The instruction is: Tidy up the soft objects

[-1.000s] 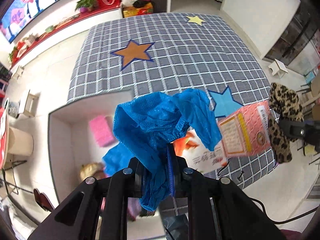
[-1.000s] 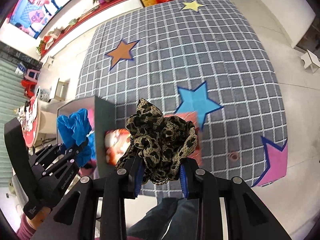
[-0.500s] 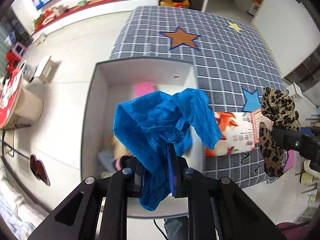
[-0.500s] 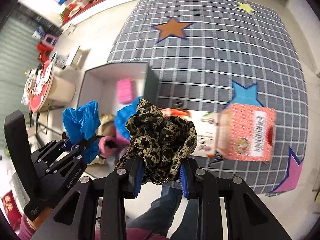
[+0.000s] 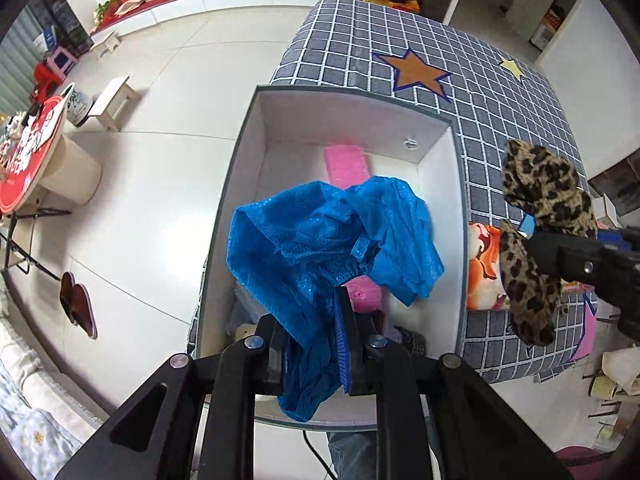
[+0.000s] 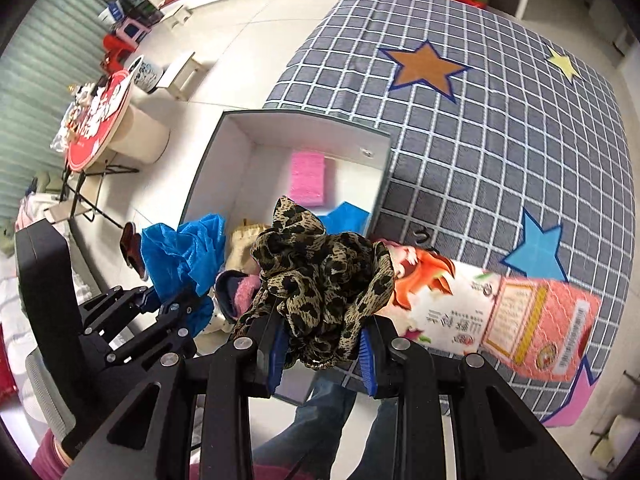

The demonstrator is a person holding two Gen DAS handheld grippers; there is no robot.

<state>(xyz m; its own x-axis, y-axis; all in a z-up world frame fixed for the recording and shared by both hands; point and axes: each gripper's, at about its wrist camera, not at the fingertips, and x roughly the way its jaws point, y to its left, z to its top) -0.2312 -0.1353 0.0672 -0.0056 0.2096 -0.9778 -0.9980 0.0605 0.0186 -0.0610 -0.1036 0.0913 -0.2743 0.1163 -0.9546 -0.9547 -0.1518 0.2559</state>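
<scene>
My left gripper (image 5: pixel 314 354) is shut on a crumpled blue mesh cloth (image 5: pixel 328 240) and holds it above the open white box (image 5: pixel 440 168). That cloth also shows in the right wrist view (image 6: pixel 180 252). My right gripper (image 6: pixel 322 350) is shut on a leopard-print scrunchie (image 6: pixel 320 276), held above the box's near right corner; the scrunchie shows in the left wrist view (image 5: pixel 536 216) to the right of the box. The box (image 6: pixel 224 148) holds a pink sponge (image 6: pixel 307 178), another blue cloth (image 6: pixel 346 218), a beige soft item (image 6: pixel 244 246) and a pink fuzzy item (image 6: pixel 245 294).
The box stands at the left edge of a grey checked tablecloth with stars (image 6: pixel 480 120). A printed pink-and-orange carton (image 6: pixel 500 308) lies on the cloth just right of the box. White tiled floor, a stool (image 5: pixel 114 100) and a round side table (image 5: pixel 36 160) lie to the left.
Both grippers have moved left from over the tablecloth to over the open box. Each keeps its hold, the left on the blue cloth and the right on the scrunchie.
</scene>
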